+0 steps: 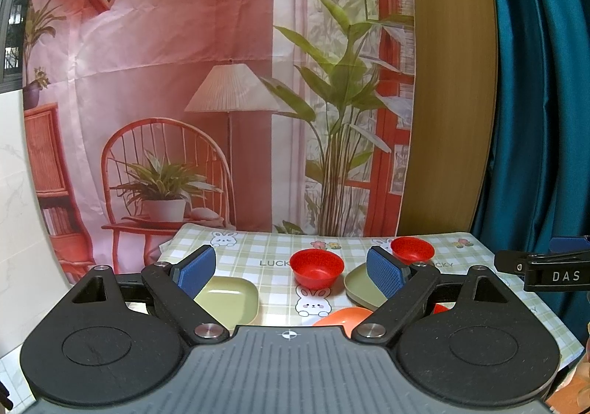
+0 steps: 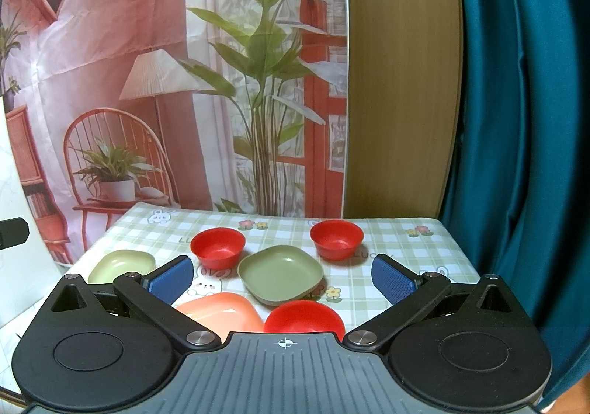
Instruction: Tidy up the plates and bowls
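Three red bowls stand on the checked tablecloth [image 2: 416, 251]: one at back left [image 2: 217, 246], one at back right [image 2: 336, 237], one near the front [image 2: 304, 318]. A green square plate [image 2: 281, 273] lies in the middle, a pale green plate [image 2: 121, 265] at the left, an orange plate [image 2: 221, 310] at the front. My right gripper [image 2: 283, 279] is open and empty, above the front of the table. My left gripper [image 1: 291, 274] is open and empty, with the pale green plate [image 1: 230, 298] and a red bowl [image 1: 317, 267] ahead of it.
A printed backdrop [image 2: 166, 82] hangs behind the table, with a wooden panel [image 2: 402, 100] and a teal curtain [image 2: 523, 119] to the right. The right gripper's body [image 1: 545, 272] shows at the right edge of the left wrist view.
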`<state>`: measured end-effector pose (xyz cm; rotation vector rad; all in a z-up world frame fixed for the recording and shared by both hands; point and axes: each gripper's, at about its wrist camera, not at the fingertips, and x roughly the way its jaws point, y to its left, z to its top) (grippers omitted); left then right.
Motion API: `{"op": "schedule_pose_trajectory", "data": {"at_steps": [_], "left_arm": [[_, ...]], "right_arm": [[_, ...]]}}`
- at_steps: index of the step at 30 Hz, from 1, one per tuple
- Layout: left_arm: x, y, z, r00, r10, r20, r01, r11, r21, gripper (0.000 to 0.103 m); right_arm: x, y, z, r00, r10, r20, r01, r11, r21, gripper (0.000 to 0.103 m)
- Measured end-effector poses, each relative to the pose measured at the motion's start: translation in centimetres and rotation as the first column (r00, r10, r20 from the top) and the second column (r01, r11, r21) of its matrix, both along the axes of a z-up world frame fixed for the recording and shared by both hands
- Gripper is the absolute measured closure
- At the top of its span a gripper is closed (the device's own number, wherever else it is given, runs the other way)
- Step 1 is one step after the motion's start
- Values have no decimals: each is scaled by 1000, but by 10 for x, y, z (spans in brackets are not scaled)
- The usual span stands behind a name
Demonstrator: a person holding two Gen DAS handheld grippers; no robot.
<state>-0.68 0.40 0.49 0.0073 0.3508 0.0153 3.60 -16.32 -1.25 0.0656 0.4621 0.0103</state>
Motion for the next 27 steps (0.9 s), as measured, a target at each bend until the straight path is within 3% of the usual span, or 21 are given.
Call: {"op": "schedule_pose_trajectory", "data": {"at_steps": [14, 19, 27], "left_arm": [[9, 6, 2, 999, 32, -17, -32, 999, 5, 13], [26, 18, 3, 999, 50, -20, -50, 999, 14, 13], [66, 52, -5, 997, 58, -46, -57, 998, 27, 13]], "right_arm": [[9, 3, 7, 1000, 12, -4, -12, 1000, 1, 0], [32, 5, 9, 1000, 24, 1, -24, 1000, -14, 0], [81, 22, -13, 996, 81, -33, -81, 997, 1, 0]]}}
